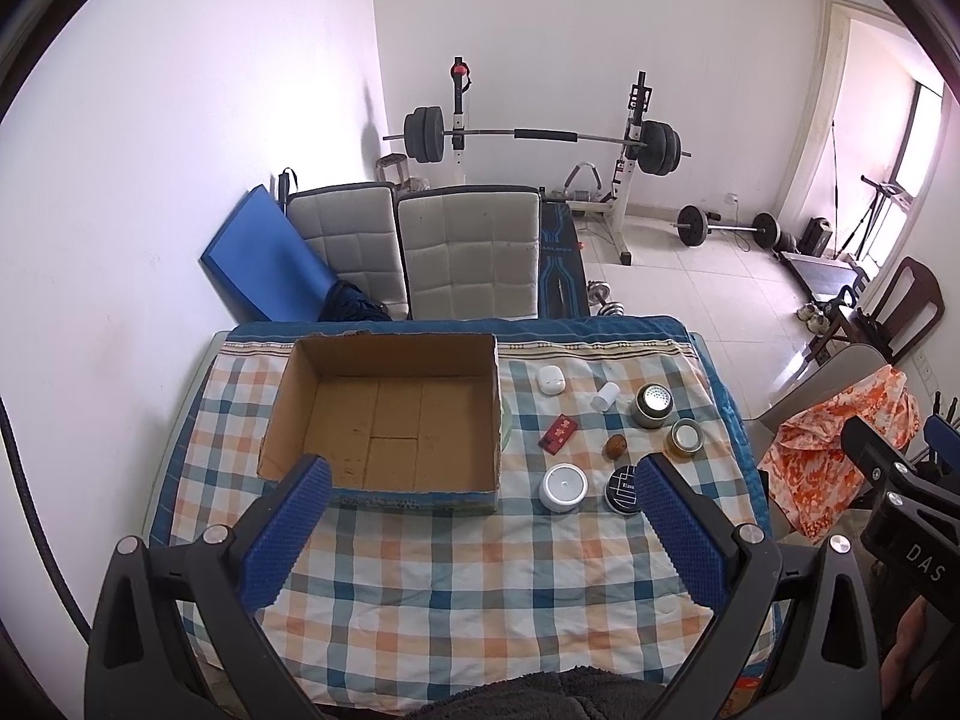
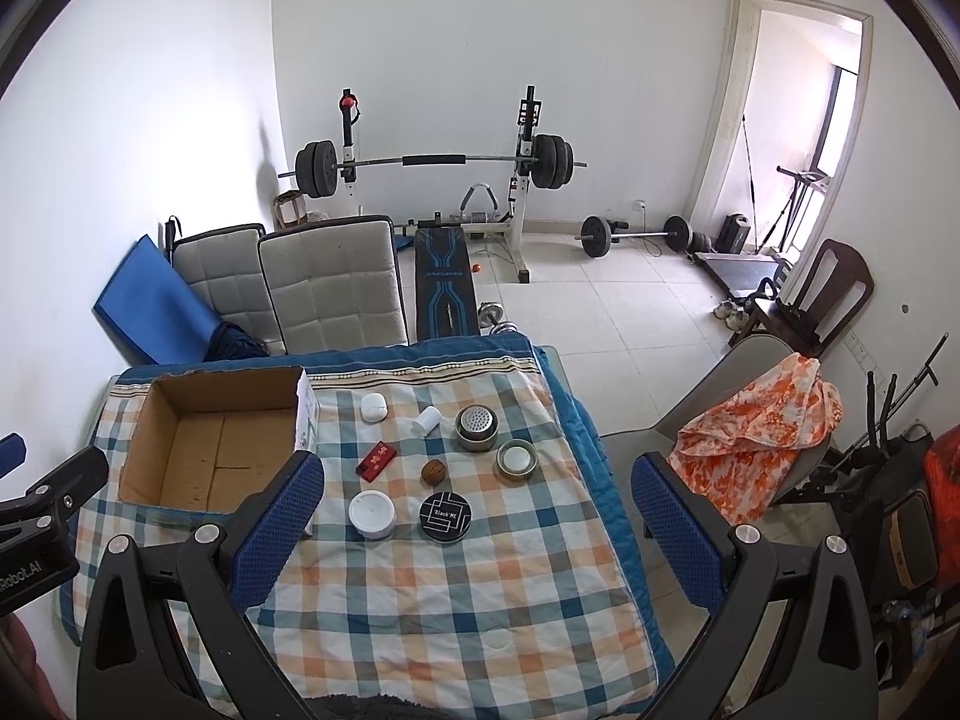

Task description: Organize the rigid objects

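**Your right hand is the nearer one**

The small items, the white jar (image 2: 372, 514) and black tin (image 2: 444, 516) nearest, lie ahead and left of your right hand-held gripper (image 2: 477, 501), on the counter (image 2: 420, 612) right of the empty cardboard box (image 2: 210, 456). Both round, no long axis. Your left hand-held gripper (image 1: 483, 507) faces the box. Both are spread wide, holding nothing.

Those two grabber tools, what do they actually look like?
Both match: the left gripper and right gripper have black frames with silver bolts and two fingers faced with dimpled blue pads. White lettering marks each body.
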Action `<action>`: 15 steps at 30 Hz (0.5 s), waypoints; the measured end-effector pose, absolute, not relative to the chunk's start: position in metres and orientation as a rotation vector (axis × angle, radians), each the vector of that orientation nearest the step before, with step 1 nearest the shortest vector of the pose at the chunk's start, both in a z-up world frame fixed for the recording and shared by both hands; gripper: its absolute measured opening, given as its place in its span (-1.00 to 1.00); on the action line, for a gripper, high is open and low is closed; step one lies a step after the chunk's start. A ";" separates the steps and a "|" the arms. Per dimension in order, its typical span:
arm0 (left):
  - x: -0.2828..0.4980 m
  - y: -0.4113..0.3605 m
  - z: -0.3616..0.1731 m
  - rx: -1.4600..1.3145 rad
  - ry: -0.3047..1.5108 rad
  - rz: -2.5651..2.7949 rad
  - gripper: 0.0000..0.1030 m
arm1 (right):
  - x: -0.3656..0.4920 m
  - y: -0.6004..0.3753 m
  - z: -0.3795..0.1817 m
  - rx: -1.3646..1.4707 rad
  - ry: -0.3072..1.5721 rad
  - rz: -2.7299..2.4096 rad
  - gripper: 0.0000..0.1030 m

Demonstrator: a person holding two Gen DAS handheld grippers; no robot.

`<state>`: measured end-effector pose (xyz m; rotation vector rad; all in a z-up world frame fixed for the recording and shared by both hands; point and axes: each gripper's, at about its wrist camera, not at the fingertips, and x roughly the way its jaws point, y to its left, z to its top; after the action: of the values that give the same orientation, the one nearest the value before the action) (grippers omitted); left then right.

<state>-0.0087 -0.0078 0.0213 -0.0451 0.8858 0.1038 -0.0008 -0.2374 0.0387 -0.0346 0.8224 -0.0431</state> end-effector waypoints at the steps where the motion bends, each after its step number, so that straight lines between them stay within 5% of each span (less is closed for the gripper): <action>1: -0.009 -0.009 0.021 -0.047 0.886 0.104 1.00 | -0.001 -0.237 0.039 -0.036 0.821 -0.046 1.00; 15: 0.008 -0.020 0.000 -0.051 0.941 0.092 1.00 | 0.016 -0.251 0.027 -0.022 0.866 -0.053 1.00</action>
<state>0.0080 -0.0205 0.0003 -0.0508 0.9410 0.0917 0.0161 -0.2510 0.0272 -0.0218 0.8657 -0.0534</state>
